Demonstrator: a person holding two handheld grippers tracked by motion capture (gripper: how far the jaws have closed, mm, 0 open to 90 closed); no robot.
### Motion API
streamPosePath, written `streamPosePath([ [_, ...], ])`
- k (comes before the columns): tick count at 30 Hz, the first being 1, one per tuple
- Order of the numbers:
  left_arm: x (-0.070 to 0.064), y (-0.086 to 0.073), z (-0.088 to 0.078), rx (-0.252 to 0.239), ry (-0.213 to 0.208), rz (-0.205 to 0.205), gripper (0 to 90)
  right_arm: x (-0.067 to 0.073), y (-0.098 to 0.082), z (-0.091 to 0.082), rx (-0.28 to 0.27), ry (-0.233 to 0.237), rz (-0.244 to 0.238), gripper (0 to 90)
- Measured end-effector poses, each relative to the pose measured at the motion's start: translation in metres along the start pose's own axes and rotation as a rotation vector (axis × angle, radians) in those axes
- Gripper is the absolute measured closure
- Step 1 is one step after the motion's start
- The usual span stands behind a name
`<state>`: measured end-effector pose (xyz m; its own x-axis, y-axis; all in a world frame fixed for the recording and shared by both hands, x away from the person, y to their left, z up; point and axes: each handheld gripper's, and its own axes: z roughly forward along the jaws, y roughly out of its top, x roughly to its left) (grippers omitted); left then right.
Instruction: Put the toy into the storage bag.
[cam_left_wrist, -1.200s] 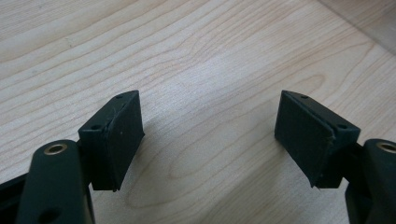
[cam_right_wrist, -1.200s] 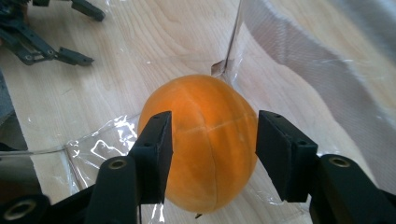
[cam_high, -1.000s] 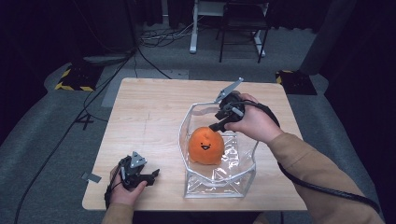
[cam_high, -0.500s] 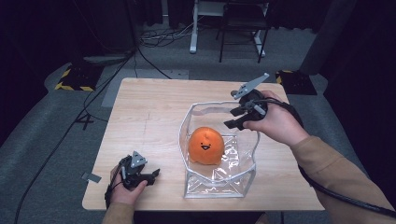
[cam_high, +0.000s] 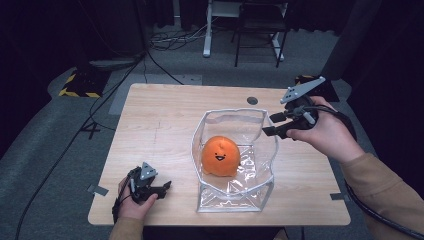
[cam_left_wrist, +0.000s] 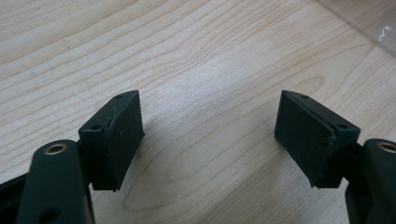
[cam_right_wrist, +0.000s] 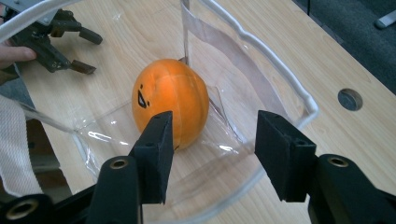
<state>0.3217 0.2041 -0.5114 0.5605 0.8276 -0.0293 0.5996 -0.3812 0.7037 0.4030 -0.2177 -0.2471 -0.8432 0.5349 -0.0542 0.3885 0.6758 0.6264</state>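
An orange plush toy with a small face (cam_high: 220, 156) (cam_right_wrist: 171, 106) sits inside a clear plastic bag with a white rim (cam_high: 233, 116) (cam_right_wrist: 261, 49) at the middle of the wooden table (cam_high: 160, 125). My right gripper (cam_high: 273, 124) (cam_right_wrist: 212, 158) hovers just past the bag's right rim, open, nothing between its jaws, pointing at the toy. My left gripper (cam_high: 164, 189) (cam_left_wrist: 209, 135) rests low over the table at the front left, open and empty above bare wood (cam_left_wrist: 196, 70). In the right gripper view the left gripper (cam_right_wrist: 77, 51) shows through the bag.
A round cable hole (cam_high: 252, 100) (cam_right_wrist: 350, 99) lies in the table behind the bag. Cables (cam_high: 165, 45) and a chair base (cam_high: 260, 30) stand on the floor beyond the table. A corner of the bag (cam_left_wrist: 373, 23) shows at the upper right of the left gripper view.
My right gripper has risen and drawn back to the right, from over the bag's back rim to outside its right side. The left gripper and the toy have stayed put.
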Motion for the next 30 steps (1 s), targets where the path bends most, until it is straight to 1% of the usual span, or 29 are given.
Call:
streamPosePath([
  [7,0.000,0.000,0.000,0.001,0.000,0.001,23.8,-0.007,-0.019,-0.016,-0.020,-0.015,0.034,47.9],
  [12,0.000,0.000,0.000,0.000,0.000,0.000,23.9,-0.014,-0.036,-0.023,-0.020,-0.029,0.067,47.8],
  [16,0.000,0.000,0.000,0.000,0.000,0.000,23.9,-0.021,-0.052,-0.026,-0.018,-0.050,0.106,47.3],
  [21,0.000,0.000,0.000,0.001,0.000,0.001,23.8,-0.029,-0.074,-0.023,-0.004,-0.060,0.149,47.0],
  [25,0.000,0.000,0.000,0.001,0.000,0.001,23.8,-0.034,-0.092,-0.014,0.017,-0.073,0.179,46.5],
  [28,0.000,0.000,0.000,0.000,0.000,-0.001,23.9,-0.039,-0.106,-0.007,0.028,-0.071,0.204,46.4],
  [30,0.000,0.000,0.000,0.001,0.000,0.001,23.8,-0.041,-0.113,-0.003,0.036,-0.075,0.211,46.4],
])
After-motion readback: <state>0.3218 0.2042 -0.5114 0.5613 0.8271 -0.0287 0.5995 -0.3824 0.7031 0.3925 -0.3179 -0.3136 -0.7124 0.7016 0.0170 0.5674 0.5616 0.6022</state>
